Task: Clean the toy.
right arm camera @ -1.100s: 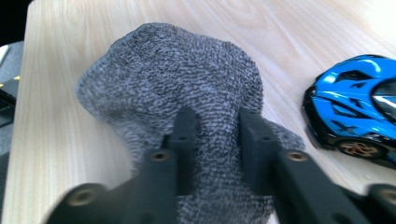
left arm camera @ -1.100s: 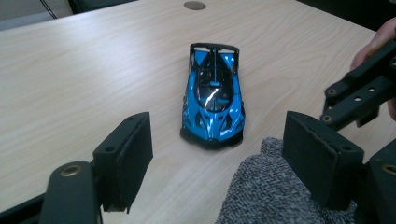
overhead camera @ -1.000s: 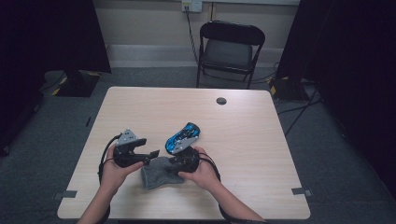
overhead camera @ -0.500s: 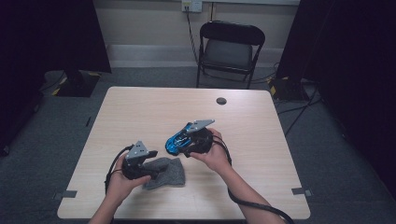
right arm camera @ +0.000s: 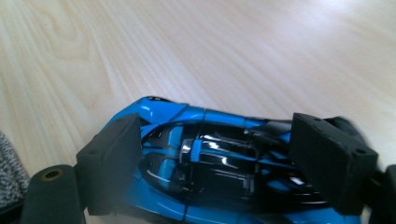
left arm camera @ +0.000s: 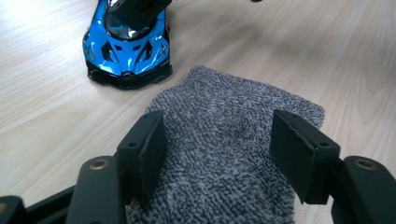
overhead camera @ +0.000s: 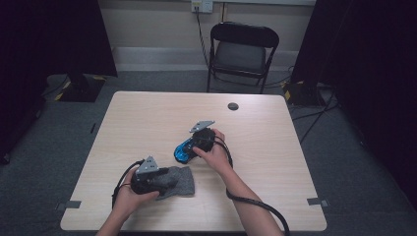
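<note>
My right hand-held gripper [right arm camera: 210, 158] over glossy blue-and-black toy sports car [right arm camera: 219, 163], jaws spread astride it, not clenched. Car sits mid pale wooden worktop [overhead camera: 147, 118]. Left hand-held gripper [left arm camera: 219, 149] spread over grey terry cloth [left arm camera: 224, 154]. Likely step: grasping car. Next: close squarely.

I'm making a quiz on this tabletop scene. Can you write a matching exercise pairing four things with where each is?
Things:
1. blue and black toy car
2. grey terry cloth
3. small black round disc
4. black folding chair

Places:
A. on the floor beyond the table
B. between the right gripper's open jaws
C. near the table's far edge
D. under the left gripper

Pairs: 1-B, 2-D, 3-C, 4-A
</note>
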Tool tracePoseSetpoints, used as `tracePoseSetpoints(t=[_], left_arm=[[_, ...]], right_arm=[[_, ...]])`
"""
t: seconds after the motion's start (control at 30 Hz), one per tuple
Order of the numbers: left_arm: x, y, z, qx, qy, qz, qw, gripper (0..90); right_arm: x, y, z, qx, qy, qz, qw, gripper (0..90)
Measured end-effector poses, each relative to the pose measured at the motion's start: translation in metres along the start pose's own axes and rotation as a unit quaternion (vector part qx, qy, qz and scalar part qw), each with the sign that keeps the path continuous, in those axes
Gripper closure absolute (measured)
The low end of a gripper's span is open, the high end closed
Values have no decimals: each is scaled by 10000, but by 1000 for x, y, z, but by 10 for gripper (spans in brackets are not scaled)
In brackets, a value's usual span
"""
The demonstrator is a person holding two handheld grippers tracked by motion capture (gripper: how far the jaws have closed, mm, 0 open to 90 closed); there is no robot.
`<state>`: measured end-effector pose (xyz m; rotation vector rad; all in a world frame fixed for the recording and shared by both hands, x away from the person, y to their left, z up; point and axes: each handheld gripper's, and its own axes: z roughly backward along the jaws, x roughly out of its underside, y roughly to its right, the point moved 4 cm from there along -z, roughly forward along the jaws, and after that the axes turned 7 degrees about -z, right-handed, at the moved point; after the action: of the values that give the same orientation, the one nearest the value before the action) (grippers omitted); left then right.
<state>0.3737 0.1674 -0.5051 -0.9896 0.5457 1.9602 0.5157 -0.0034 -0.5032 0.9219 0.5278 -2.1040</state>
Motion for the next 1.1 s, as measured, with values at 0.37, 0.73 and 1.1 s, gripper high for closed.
tracePoseSetpoints(t=[0.37,0.73,1.1], left_arm=[[8,-5,-3,-4,-94,-18,10000,386],[16,-5,-7,-46,-249,-309,9992,483],[4,-15,-5,-455,-615,330,9965,755]], right_arm=[[7,-3,-2,53,255,223,9994,133],[9,-7,-2,77,376,201,9991,135],[10,-8,-2,100,475,177,9987,134]])
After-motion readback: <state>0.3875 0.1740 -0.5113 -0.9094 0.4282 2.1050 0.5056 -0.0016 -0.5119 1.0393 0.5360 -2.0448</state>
